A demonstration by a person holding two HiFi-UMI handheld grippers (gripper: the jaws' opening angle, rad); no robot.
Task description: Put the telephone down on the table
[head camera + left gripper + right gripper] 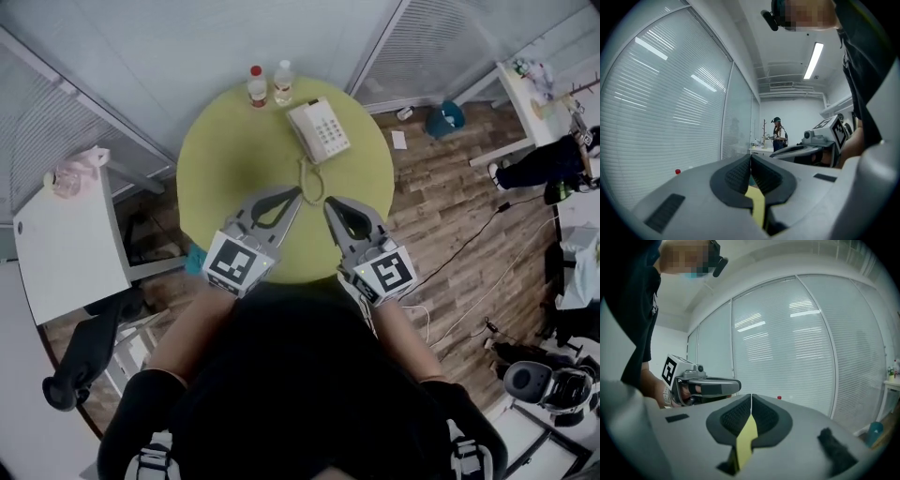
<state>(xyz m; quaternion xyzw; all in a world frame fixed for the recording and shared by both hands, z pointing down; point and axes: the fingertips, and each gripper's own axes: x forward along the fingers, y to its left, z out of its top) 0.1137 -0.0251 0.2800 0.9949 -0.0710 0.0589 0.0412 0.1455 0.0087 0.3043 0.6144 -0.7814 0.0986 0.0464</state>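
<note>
A white telephone point(319, 129) lies flat on the far side of the round green table point(216, 169), handset on its cradle, and its coiled cord point(310, 181) trails toward me. My left gripper point(297, 193) and right gripper point(328, 202) hover side by side over the table's near half, their tips close to the cord's end. Each is shut with nothing between its jaws. The left gripper view shows its jaws point(751, 157) meeting, with the right gripper point(820, 140) beside them. The right gripper view shows its own tips point(751, 396) pressed together, with the left gripper point(705, 387) alongside. The telephone is hidden in both gripper views.
Two bottles point(256, 86) point(283, 82) stand at the table's far edge. A white side table point(66, 248) with a pink bag point(68, 174) is on the left, and a black chair point(80, 366) is below it. A blue bin point(445, 118) and cables lie on the wooden floor at the right. A person point(778, 136) stands far off.
</note>
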